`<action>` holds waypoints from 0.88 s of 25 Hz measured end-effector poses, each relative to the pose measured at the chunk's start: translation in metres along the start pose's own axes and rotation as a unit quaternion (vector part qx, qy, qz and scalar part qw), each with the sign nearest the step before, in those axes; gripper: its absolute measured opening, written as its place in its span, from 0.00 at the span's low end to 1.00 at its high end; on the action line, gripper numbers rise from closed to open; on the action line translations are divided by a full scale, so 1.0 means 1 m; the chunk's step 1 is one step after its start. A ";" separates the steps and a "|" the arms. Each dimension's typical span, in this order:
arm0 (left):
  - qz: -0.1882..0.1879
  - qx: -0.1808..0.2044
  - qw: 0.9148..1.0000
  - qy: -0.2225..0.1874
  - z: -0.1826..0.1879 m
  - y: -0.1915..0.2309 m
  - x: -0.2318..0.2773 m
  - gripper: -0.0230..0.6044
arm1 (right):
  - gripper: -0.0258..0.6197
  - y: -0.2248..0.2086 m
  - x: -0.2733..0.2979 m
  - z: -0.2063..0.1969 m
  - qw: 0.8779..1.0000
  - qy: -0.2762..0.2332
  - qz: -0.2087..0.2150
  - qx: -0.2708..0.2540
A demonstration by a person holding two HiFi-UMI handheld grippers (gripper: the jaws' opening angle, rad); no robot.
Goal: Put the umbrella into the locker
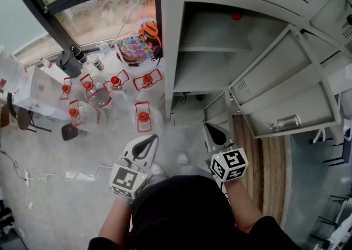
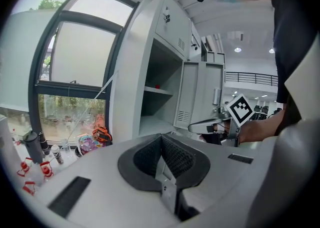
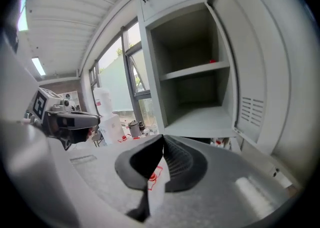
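Note:
A colourful patterned bundle with an orange piece beside it lies on the floor by the window, left of the locker; it may be the umbrella, and it shows again as the bundle. The grey locker stands open with a bare shelf. Its door is swung out to the right. My left gripper and right gripper are held side by side in front of my body, facing the locker. Both are shut with nothing between the jaws, as the left gripper and right gripper show close up.
Several clear water jugs with red handles stand on the floor left of the locker. A dark flask and boxes sit by the window. A cable lies at the left. A small red thing sits deep in the locker.

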State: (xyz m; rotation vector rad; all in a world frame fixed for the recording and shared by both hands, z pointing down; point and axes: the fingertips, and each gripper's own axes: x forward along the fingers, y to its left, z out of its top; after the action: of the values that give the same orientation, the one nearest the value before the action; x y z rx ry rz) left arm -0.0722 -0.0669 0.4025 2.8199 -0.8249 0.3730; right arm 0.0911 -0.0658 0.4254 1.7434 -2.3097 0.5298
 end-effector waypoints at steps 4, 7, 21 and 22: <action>-0.001 -0.001 1.000 -0.015 0.022 -0.005 -0.007 0.05 | 0.04 0.007 -0.019 0.026 0.999 -0.030 -0.003 -0.033; 0.001 -0.017 1.000 -0.026 0.042 -0.011 -0.012 0.05 | 0.04 0.012 -0.030 0.039 0.998 -0.046 -0.002 -0.042; -0.008 -0.006 0.999 -0.054 0.069 -0.019 -0.017 0.05 | 0.04 0.031 -0.044 0.061 0.995 -0.072 0.012 -0.072; -0.008 -0.006 0.999 -0.053 0.069 -0.018 -0.017 0.05 | 0.04 0.032 -0.043 0.060 0.995 -0.071 0.013 -0.074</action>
State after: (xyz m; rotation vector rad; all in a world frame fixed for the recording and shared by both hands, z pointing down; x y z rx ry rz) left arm -0.0628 -0.0597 0.3299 2.8541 -0.8220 0.2156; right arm 0.0762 -0.0442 0.3491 1.7341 -2.4017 0.2394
